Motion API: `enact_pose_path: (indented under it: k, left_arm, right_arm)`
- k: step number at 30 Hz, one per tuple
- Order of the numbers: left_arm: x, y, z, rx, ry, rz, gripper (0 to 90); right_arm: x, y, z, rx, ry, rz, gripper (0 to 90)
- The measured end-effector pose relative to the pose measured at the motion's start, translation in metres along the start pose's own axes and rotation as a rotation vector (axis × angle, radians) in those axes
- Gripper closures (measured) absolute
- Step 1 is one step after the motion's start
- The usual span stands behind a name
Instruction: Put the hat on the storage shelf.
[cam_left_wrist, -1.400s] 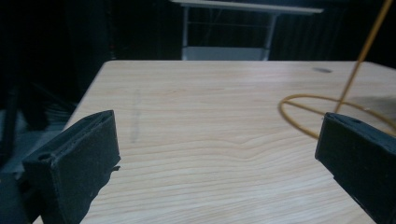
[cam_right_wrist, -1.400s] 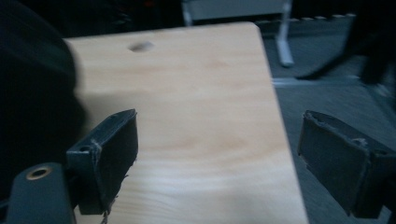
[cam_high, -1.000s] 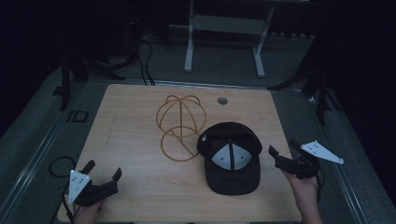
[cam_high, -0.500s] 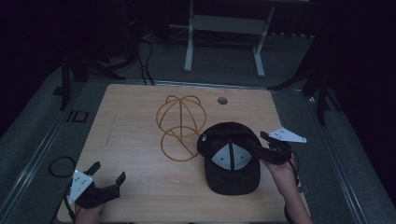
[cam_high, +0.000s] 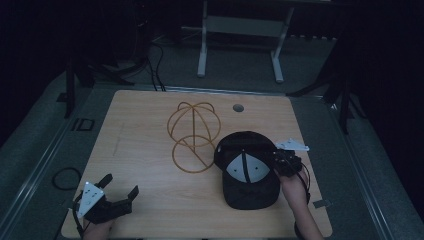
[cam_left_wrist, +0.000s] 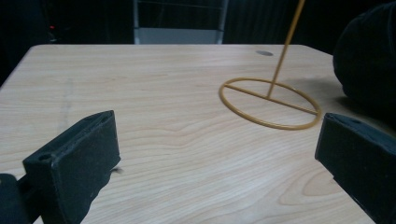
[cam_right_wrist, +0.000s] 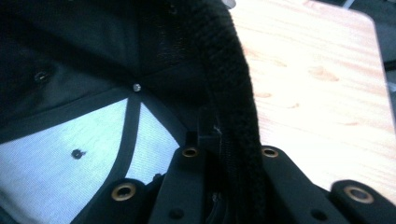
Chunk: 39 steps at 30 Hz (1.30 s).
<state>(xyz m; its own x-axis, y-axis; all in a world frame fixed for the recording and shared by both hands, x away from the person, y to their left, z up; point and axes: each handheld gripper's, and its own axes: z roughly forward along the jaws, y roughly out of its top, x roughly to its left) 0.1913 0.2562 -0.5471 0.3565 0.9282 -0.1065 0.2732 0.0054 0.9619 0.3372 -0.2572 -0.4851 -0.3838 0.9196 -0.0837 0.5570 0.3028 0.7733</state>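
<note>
Wooden table (cam_high: 150, 130); right gripper (cam_high: 280, 162) has moved in, clamping cap (cam_high: 250, 175) rim; left gripper (cam_high: 117, 197) spread, empty.

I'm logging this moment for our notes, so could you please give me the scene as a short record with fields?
surface: wooden table
cap: black cap lying upside down on the right side, pale lining facing up
stand: gold wire hat stand upright near the table's middle, bare, to the left of the cap
right claw: shut on the cap's rim, one jaw inside and one outside
left claw: open, low over the near left corner, holding nothing
table hole: small round grommet near the far edge
</note>
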Motion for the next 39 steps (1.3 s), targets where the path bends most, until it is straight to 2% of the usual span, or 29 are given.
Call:
enact_pose_path:
  k: [2, 6, 9, 15, 17, 20, 22, 25, 28, 29, 31, 32, 36, 37, 39]
  left_arm:
    - [-0.001, 0.0, 0.001, 0.005, -0.012, -0.003, 0.3]
    - [-0.003, -0.001, 0.004, 0.021, -0.022, 0.0, 0.3]
    - [-0.007, -0.002, 0.006, 0.027, -0.042, 0.001, 0.3]
    - [-0.017, -0.001, 0.01, 0.03, -0.091, -0.005, 0.3]
    - [-0.021, -0.001, 0.011, 0.027, -0.1, 0.001, 0.3]
    - [-0.027, -0.001, 0.013, 0.036, -0.135, 0.0, 0.3]
    - [-0.03, 0.0, 0.014, 0.039, -0.148, 0.006, 0.3]
    - [-0.035, 0.001, 0.016, 0.032, -0.17, -0.015, 0.3]
    - [-0.038, 0.002, 0.019, 0.031, -0.19, -0.017, 0.3]
    - [-0.044, 0.004, 0.023, 0.033, -0.204, -0.006, 0.3]
    - [-0.047, 0.005, 0.024, 0.035, -0.208, -0.005, 0.3]
    - [-0.053, 0.006, 0.027, 0.035, -0.228, 0.004, 0.3]
    - [-0.063, 0.008, 0.033, 0.041, -0.254, 0.023, 0.3]
    - [-0.069, 0.009, 0.037, 0.046, -0.276, 0.033, 0.3]
    - [-0.073, 0.01, 0.04, 0.047, -0.281, 0.041, 0.3]
  right_arm:
    - [-0.001, -0.001, -0.001, -0.006, 0.004, 0.013, 88.0]
    - [-0.002, 0.0, -0.007, -0.041, 0.045, 0.052, 88.1]
    - [0.001, 0.003, -0.016, -0.076, 0.041, 0.055, 88.2]
    - [0.003, 0.012, -0.04, -0.162, 0.079, 0.079, 88.4]
    - [0.004, 0.014, -0.044, -0.174, 0.079, 0.072, 88.4]
    - [0.007, 0.022, -0.06, -0.228, 0.093, 0.066, 88.4]
    - [0.007, 0.023, -0.063, -0.232, 0.099, 0.07, 88.4]
    - [0.007, 0.029, -0.074, -0.27, 0.119, 0.073, 88.4]
    - [0.007, 0.03, -0.076, -0.277, 0.123, 0.077, 88.4]
    - [0.006, 0.032, -0.081, -0.287, 0.124, 0.08, 88.4]
    - [0.006, 0.033, -0.084, -0.297, 0.125, 0.082, 88.5]
    - [0.006, 0.033, -0.085, -0.3, 0.119, 0.08, 88.5]
    - [0.005, 0.035, -0.089, -0.312, 0.136, 0.091, 88.5]
    - [0.006, 0.037, -0.092, -0.322, 0.141, 0.095, 88.4]
    - [0.007, 0.038, -0.094, -0.329, 0.145, 0.095, 88.4]
